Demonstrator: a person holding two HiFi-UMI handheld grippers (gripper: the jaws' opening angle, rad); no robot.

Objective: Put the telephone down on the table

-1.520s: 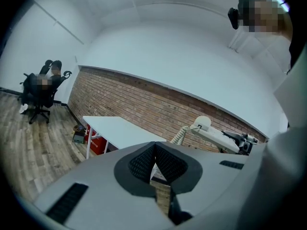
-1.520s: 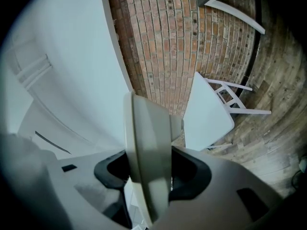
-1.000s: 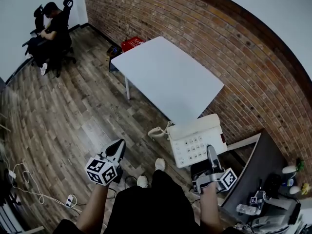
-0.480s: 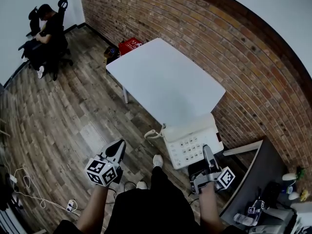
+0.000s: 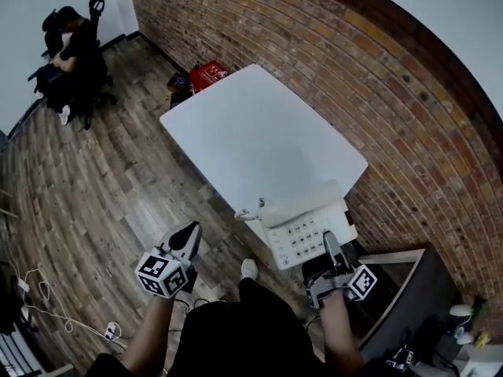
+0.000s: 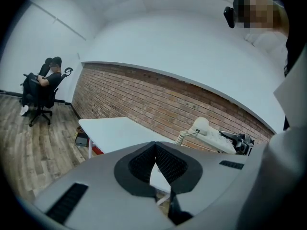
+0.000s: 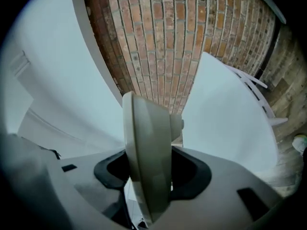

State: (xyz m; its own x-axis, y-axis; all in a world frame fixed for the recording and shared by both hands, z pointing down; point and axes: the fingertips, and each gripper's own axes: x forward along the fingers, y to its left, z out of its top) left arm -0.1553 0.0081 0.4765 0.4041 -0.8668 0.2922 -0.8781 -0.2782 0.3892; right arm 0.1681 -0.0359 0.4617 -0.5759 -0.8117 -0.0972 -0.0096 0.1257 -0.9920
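A cream desk telephone (image 5: 305,225) with a keypad and a coiled cord is held in the air at the near end of the white table (image 5: 251,132). My right gripper (image 5: 331,244) is shut on the phone's near edge. In the right gripper view the telephone (image 7: 144,147) stands edge-on between the right gripper's (image 7: 146,174) black pads. My left gripper (image 5: 189,232) is shut and holds nothing; it hovers over the wooden floor left of the phone. In the left gripper view, the left gripper's (image 6: 155,161) pads meet, and the telephone (image 6: 211,134) and the table (image 6: 120,130) show beyond them.
A brick wall (image 5: 393,108) runs along the table's right side. A red crate (image 5: 211,72) sits on the floor at the table's far end. A person sits in an office chair (image 5: 75,61) at the far left. A dark desk (image 5: 413,289) stands at lower right; cables (image 5: 47,309) lie at lower left.
Both grippers and the telephone have moved toward the table. The phone, which was over the floor short of the table, now overlaps its near end.
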